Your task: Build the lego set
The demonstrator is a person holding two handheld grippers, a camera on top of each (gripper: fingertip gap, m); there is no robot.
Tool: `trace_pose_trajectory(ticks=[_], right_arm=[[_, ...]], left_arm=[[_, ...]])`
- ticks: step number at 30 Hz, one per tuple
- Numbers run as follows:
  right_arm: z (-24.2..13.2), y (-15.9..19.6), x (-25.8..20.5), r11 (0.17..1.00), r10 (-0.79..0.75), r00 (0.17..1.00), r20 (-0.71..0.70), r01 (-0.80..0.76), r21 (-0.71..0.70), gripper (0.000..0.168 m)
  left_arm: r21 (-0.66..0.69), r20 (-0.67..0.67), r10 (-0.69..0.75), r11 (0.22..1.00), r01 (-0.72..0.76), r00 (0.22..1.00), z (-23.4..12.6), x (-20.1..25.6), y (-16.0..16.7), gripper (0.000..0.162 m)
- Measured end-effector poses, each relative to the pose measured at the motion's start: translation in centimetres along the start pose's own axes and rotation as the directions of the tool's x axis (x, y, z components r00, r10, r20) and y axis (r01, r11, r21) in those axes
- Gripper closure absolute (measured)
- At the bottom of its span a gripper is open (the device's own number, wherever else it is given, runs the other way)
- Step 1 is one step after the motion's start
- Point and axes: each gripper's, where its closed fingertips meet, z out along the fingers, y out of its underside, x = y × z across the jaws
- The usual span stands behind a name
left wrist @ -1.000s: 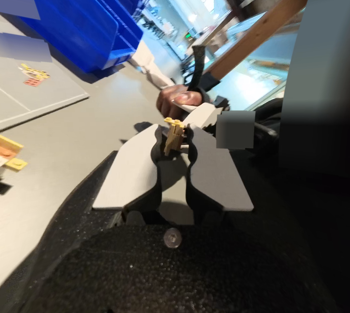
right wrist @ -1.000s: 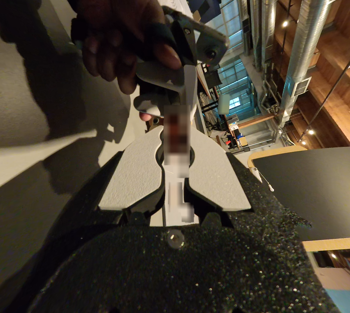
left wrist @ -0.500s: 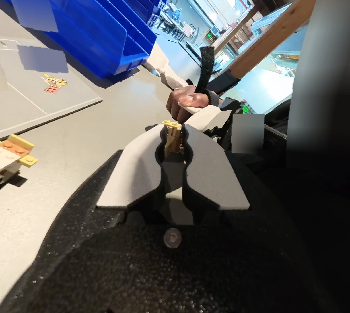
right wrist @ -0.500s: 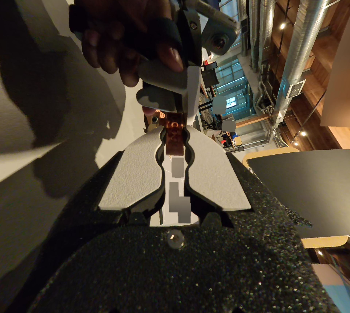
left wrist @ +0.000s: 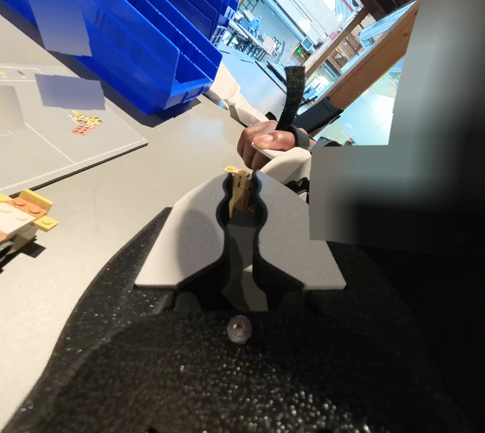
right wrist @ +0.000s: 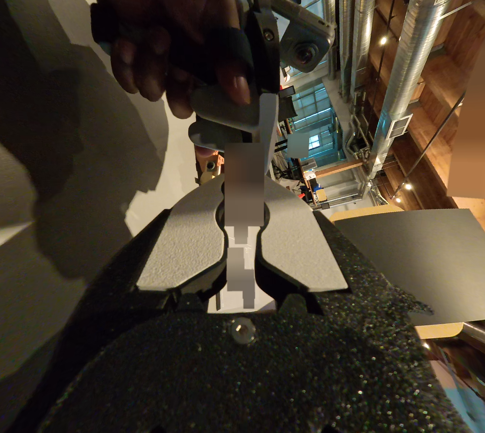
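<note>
My left gripper (left wrist: 241,179) is shut on a small tan and yellow lego assembly (left wrist: 239,191) that stands upright between its tips, held above the grey table (left wrist: 126,197). My right gripper (right wrist: 244,184) has its jaws nearly together; a blurred patch hides what lies between them, and a bit of orange-brown lego (right wrist: 215,161) shows just past its tips. The two grippers meet tip to tip. The right gripper's pale fingers (left wrist: 286,166) and the hand holding it (left wrist: 262,142) sit just beyond my left tips. The left gripper and its hand (right wrist: 168,34) fill the upper right wrist view.
A partly built white, orange and yellow lego model (left wrist: 23,213) sits on the table at the left. A grey instruction sheet (left wrist: 65,142) with printed bricks lies behind it. Blue storage bins (left wrist: 136,27) line the back. A dark panel (right wrist: 409,263) lies at the right.
The left wrist view has swung, so the bins and the sheet show larger. In the right wrist view the left gripper and hand have drawn a little nearer and higher. Both grips hold.
</note>
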Motion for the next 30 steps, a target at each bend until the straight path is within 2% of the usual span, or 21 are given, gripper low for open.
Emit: trace_pose_trajectory(ticks=[10, 23, 30], right_arm=[[-0.06, 0.09, 0.19, 1.000, -0.018, 1.000, -0.013, 0.018, -0.001, 0.152], [-0.05, 0.34, 0.23, 1.000, -0.028, 1.000, -0.015, 0.028, -0.003, 0.152], [-0.03, 0.41, 0.29, 1.000, -0.005, 1.000, -0.014, 0.005, 0.006, 0.152]], left_arm=[[0.016, 0.026, 0.062, 0.998, -0.063, 0.998, 0.02, 0.13, -0.16, 0.149], [0.027, 0.031, 0.047, 0.999, -0.048, 0.998, 0.11, 0.04, -0.14, 0.151], [0.007, 0.012, 0.035, 0.999, -0.035, 0.999, 0.08, 0.23, -0.21, 0.146]])
